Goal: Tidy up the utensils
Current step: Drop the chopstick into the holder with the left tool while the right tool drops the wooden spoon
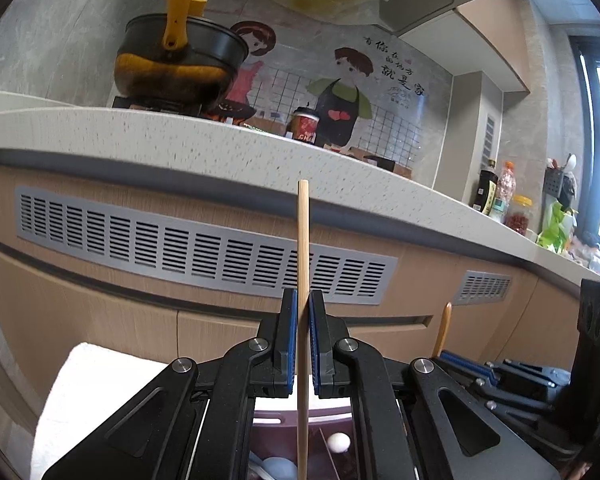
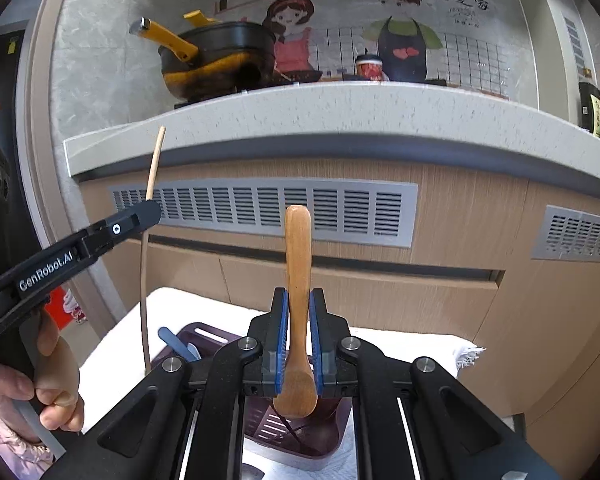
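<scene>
Far left in the right wrist view: a hand (image 2: 48, 384) wrapped round the grip of the left hand-held gripper (image 2: 150, 210); clenched on a thin wooden chopstick (image 2: 154, 164), held upright, top end level with the bench edge, lower length running down past the jaws toward the white towel (image 2: 400, 340). Same left hand-held gripper (image 1: 303, 304) in its own view: blue pads pressed on the chopstick (image 1: 302, 240), stick vertical, passing between the jaws and down over the purple utensil basket (image 1: 268, 420); inside the basket, partly hidden, a white rounded piece and a pale blue one, kind not clear.

Centre: right hand-held gripper (image 2: 299, 312) clamped on a wooden spoon (image 2: 298, 264), handle upward, bowl downward just behind the pads, above the purple utensil basket (image 2: 260, 444); basket sitting on the white towel; blue handle (image 2: 174, 340) sticking out at the basket's left end.

Behind and above: wood-fronted cabinet with a grey vent grille (image 2: 260, 208); speckled bench (image 2: 340, 112) bearing a black and yellow pot (image 2: 220, 56) with a yellow handle, a red paper cup (image 2: 369, 67), and further right dark bottles (image 2: 590, 108); cartoon wall sticker of two figures behind.
</scene>
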Available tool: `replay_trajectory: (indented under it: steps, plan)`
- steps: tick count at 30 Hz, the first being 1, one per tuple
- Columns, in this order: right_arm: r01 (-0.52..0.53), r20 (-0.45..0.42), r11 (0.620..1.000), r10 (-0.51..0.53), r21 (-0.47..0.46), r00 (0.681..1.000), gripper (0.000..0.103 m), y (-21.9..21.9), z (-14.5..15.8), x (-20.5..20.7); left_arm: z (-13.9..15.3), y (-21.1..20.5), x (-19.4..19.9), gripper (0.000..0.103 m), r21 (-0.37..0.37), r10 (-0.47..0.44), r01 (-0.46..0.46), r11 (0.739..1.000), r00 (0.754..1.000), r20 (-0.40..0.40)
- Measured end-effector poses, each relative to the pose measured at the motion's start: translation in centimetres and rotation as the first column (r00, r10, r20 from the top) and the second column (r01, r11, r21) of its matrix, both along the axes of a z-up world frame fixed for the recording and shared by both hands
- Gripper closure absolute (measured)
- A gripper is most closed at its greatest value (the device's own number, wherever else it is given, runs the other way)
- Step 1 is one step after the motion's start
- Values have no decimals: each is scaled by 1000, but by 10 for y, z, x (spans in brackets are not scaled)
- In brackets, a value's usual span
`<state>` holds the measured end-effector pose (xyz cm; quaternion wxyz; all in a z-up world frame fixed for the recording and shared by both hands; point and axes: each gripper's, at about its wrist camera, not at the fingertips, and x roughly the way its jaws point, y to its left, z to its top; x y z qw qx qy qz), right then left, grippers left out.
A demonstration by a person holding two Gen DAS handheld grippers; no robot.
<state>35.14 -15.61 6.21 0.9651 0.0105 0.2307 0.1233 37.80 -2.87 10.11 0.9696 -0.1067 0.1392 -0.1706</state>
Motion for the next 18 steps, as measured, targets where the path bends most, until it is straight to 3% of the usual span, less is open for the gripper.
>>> replay_trajectory:
  steps: [6,12,14,16,18]
  plan:
    - [3,-46,1000,-4,-22,999,94,7,-26,9,-24,-2,3,97,-9,33,-32,999,999,12]
    - [-31,-122,998,25,-49,992,90,16,-55,8,-63,-2,1,95,2,21,-21,1000,996,-83]
    - [-31,-135,998,23,-54,991,72,17,-61,3,-72,-1,-4,88,12,13,-12,1000,991,-131]
    - [-12,-133,997,2,-71,991,62,18,-65,-7,-78,2,-11,82,16,10,-7,1000,984,-180]
    - [7,-127,995,-19,-95,992,60,18,-67,-18,-81,6,-23,79,24,9,-4,1000,977,-215]
